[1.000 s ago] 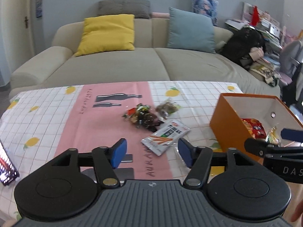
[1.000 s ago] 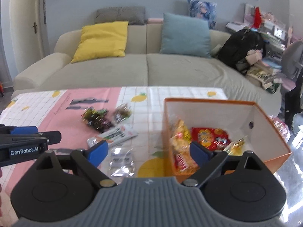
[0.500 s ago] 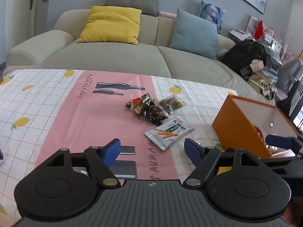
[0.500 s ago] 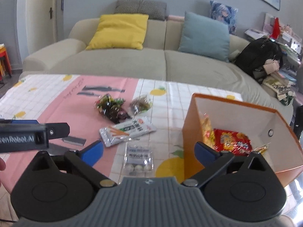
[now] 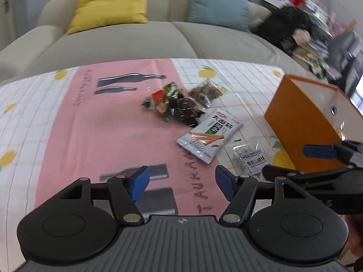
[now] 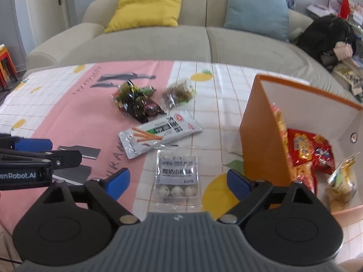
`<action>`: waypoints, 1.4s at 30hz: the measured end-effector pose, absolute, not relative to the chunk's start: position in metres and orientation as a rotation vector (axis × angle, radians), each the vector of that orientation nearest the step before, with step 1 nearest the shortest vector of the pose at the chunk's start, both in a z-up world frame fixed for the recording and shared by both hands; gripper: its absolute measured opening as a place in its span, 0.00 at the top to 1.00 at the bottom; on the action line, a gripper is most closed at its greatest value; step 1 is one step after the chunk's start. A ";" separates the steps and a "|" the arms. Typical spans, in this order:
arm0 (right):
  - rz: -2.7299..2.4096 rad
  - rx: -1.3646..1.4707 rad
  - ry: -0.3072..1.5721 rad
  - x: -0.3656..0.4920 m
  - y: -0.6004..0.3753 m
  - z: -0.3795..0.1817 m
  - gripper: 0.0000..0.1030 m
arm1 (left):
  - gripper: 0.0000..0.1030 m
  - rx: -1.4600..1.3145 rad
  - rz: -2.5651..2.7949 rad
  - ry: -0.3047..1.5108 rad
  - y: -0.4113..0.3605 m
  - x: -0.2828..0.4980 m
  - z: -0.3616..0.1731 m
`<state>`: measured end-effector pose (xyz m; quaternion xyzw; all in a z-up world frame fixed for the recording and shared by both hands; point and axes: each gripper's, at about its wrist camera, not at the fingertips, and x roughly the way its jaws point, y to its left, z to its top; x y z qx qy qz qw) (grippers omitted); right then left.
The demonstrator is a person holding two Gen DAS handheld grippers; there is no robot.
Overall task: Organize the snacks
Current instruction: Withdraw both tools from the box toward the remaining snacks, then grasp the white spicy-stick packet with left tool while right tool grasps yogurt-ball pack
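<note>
Hovering over the table, both grippers are standing wide with nothing between their blue pads, and both have just been narrowing a touch. The left gripper (image 5: 181,184) is hanging above the pink stripe of the tablecloth (image 5: 106,136), its pads apart over bare cloth and printed letters. The right gripper (image 6: 178,182) is sitting just beside it, jaws spread, and through its camera a clear packet of white balls (image 6: 177,178) is lying flat right between the two pads, not touched by either.

Just beyond that packet, the silver stick-snack packet (image 6: 158,133) is lying slantwise across the edge where pink meets white grid. Past it, a heap of dark wrapped candies (image 6: 136,102) is resting on the pink stripe, and a small clear bag of brownish snack (image 6: 179,94) is sitting just beside the heap on the white squares.

Off to the right the orange box (image 6: 261,131) is standing open on the cloth, white inside. A red snack bag (image 6: 310,149) is lying at its bottom, yellow packets are leaning against its near wall, and a pale yellow wrapper (image 6: 342,176) is sitting near the front corner.

Behind the table, the beige sofa (image 6: 158,43) is carrying a yellow cushion (image 6: 147,6) and a blue cushion (image 6: 256,9).
</note>
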<state>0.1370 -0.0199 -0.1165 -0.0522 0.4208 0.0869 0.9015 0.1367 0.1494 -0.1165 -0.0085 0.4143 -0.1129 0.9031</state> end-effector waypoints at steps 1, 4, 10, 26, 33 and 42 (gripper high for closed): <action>0.172 -0.125 0.882 0.141 -0.018 -0.121 0.17 | 0.20 0.004 -0.263 0.857 0.148 0.142 -0.119; 0.187 -0.135 0.911 0.152 -0.017 -0.132 0.17 | 0.14 0.064 -0.377 0.852 0.144 0.158 -0.125; 0.205 -0.135 0.960 0.170 -0.021 -0.151 0.17 | 0.13 0.100 -0.498 0.886 0.138 0.193 -0.135; 0.152 -0.098 0.964 0.200 -0.032 -0.169 0.35 | 0.13 0.306 -0.648 0.914 0.109 0.241 -0.170; 0.164 -0.103 0.976 0.196 -0.033 -0.174 0.35 | 0.21 0.321 -0.620 0.940 0.098 0.246 -0.174; 0.190 -0.122 0.976 0.187 -0.031 -0.171 0.38 | 0.36 0.250 -0.376 1.071 0.088 0.224 -0.164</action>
